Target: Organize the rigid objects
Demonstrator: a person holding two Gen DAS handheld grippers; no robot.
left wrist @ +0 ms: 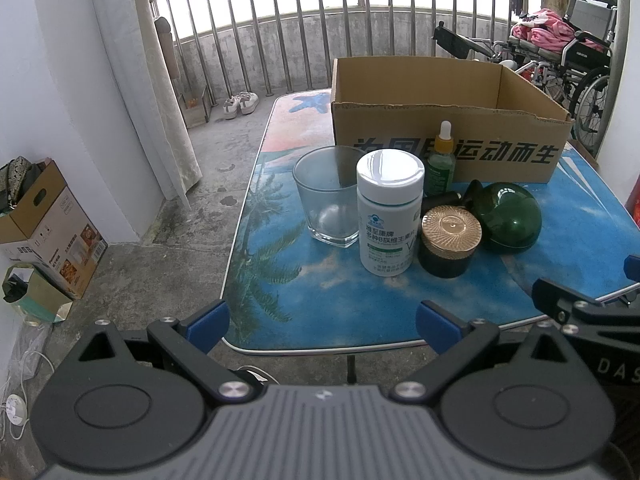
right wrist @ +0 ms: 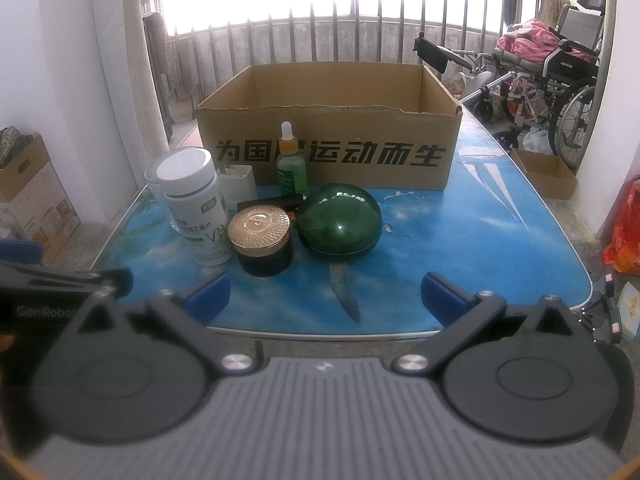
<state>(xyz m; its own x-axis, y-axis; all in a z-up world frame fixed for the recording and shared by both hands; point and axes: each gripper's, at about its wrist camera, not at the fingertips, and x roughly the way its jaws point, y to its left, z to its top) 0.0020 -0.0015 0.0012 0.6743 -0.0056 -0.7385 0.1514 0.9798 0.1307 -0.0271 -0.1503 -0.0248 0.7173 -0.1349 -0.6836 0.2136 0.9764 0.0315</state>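
Both claws, left claw and right claw, gape wide, empty, short of the jar.

Home balcony: barred railing, shoes, wheelchair.

Daylight pours through the barred window behind the cardboard box, blowing the right wrist view out to white there, leaving soft shadows and glints on the green dome, while fisheye bending curves both views' edges and corners darken.
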